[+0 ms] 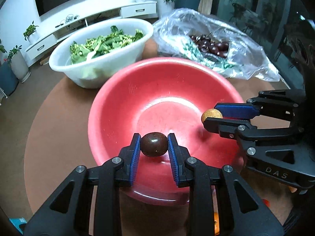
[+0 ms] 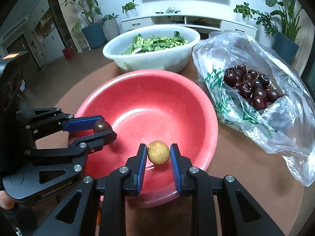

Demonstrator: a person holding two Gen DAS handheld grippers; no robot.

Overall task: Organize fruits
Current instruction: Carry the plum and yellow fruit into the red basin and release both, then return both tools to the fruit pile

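Note:
My left gripper (image 1: 154,145) is shut on a dark round fruit (image 1: 154,144) and holds it above the near side of the red bowl (image 1: 118,106). My right gripper (image 2: 158,153) is shut on a tan round fruit (image 2: 158,152) above the same red bowl (image 2: 177,102). The right gripper also shows in the left wrist view (image 1: 213,115), with the tan fruit (image 1: 210,114) over the bowl's right rim. The left gripper also shows in the right wrist view (image 2: 104,128), with the dark fruit (image 2: 100,126) over the left rim. The bowl holds nothing.
A white basin (image 1: 65,63) of leafy greens (image 1: 102,43) stands behind the red bowl. A clear plastic bag (image 2: 275,118) of dark cherries (image 2: 250,84) lies to the right. All rest on a round brown table (image 1: 59,127). A TV cabinet and potted plants stand beyond.

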